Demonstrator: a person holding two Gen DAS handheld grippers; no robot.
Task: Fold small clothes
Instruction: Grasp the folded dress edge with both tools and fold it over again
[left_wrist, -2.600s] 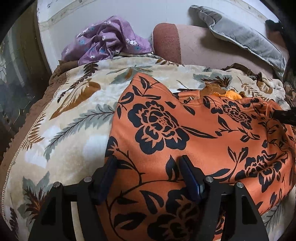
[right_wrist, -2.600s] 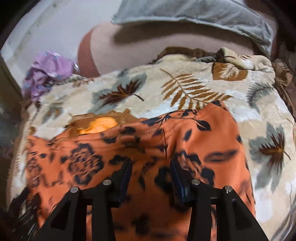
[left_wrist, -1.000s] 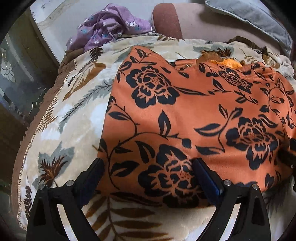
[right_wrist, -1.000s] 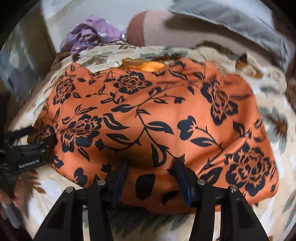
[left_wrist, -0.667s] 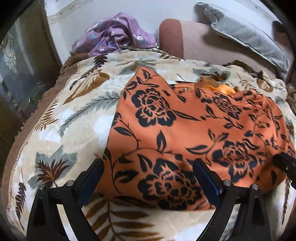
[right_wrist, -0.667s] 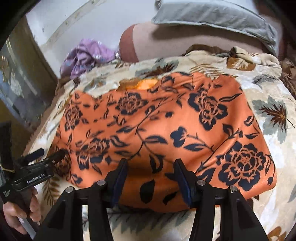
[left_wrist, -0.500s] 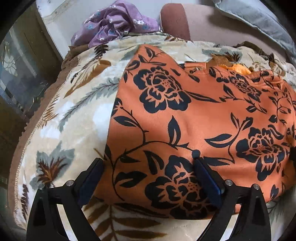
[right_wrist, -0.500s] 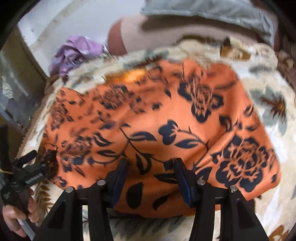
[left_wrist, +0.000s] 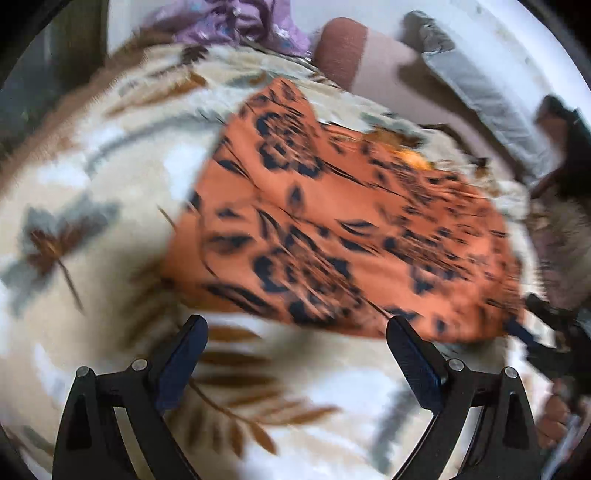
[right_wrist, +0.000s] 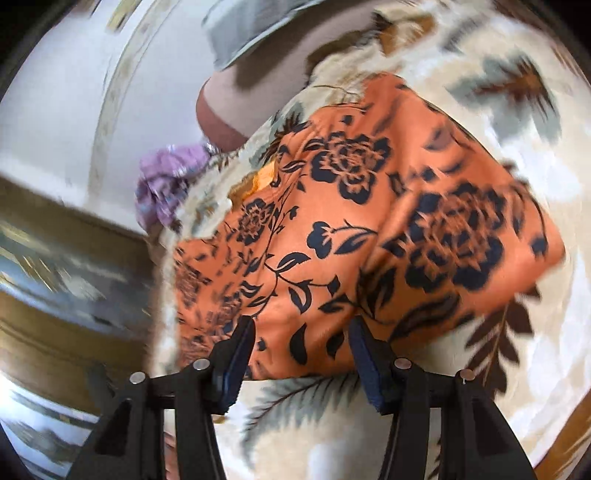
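An orange garment with black flowers (left_wrist: 351, 236) lies flat on a leaf-patterned blanket (left_wrist: 110, 192). My left gripper (left_wrist: 295, 328) is open wide over the blanket, just short of the garment's near edge, with nothing between its fingers. The right gripper (right_wrist: 302, 326) is rolled to one side at the garment's (right_wrist: 351, 229) near edge. Its jaws are opening; the edge shows between the fingers, but the pads do not press on it. In the left wrist view the right gripper (left_wrist: 546, 332) and the person's hand (left_wrist: 554, 413) sit at the garment's right corner. Both views are motion-blurred.
A crumpled purple floral cloth (left_wrist: 236, 22) lies at the blanket's far edge. A brown bolster (left_wrist: 343, 55) and a grey pillow (left_wrist: 480, 88) stand behind the garment. A dark cabinet (right_wrist: 74, 258) borders the blanket (right_wrist: 535, 166) on the left.
The left gripper has pulled back off the garment, and its fingers now stand over bare blanket. The right gripper has rolled sideways, and its jaws stand slightly wider. The garment lies as before.
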